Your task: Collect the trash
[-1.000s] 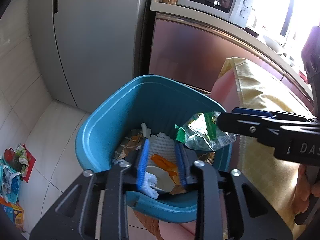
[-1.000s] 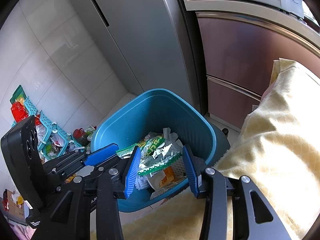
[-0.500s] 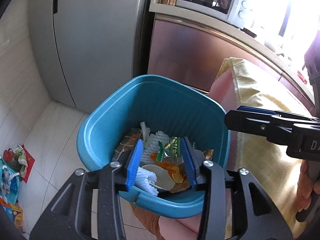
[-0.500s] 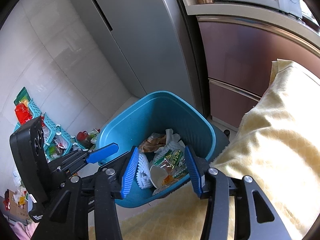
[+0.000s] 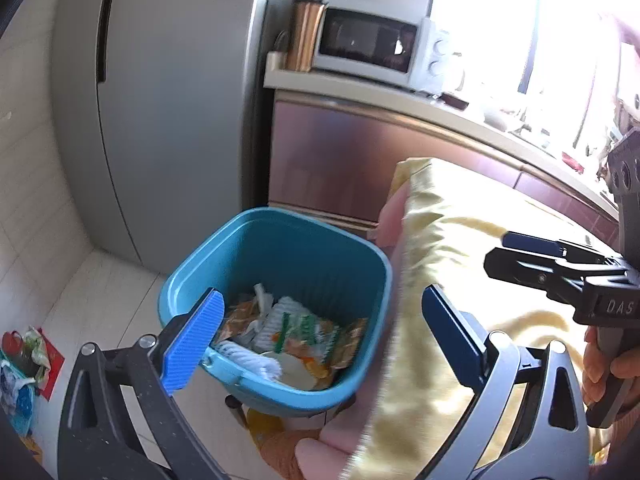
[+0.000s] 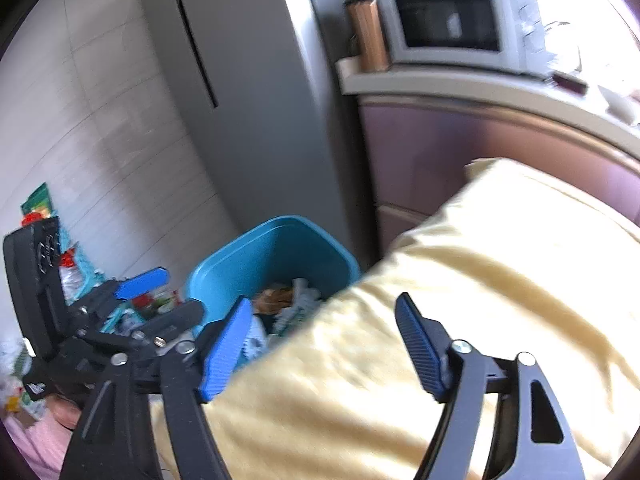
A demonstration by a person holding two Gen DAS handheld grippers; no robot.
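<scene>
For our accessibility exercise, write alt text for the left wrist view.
Open left gripper hovers above a blue bin of wrappers and scraps, beside a yellow cloth; the right gripper is alongside.

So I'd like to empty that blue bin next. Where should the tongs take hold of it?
Grip the blue bin by its near rim, coming down from above with one finger inside and one outside. The mouth is open and faces up, and the wall is thin with a rolled lip. The far side sits by the fridge; the yellow cloth crowds one side.
</scene>
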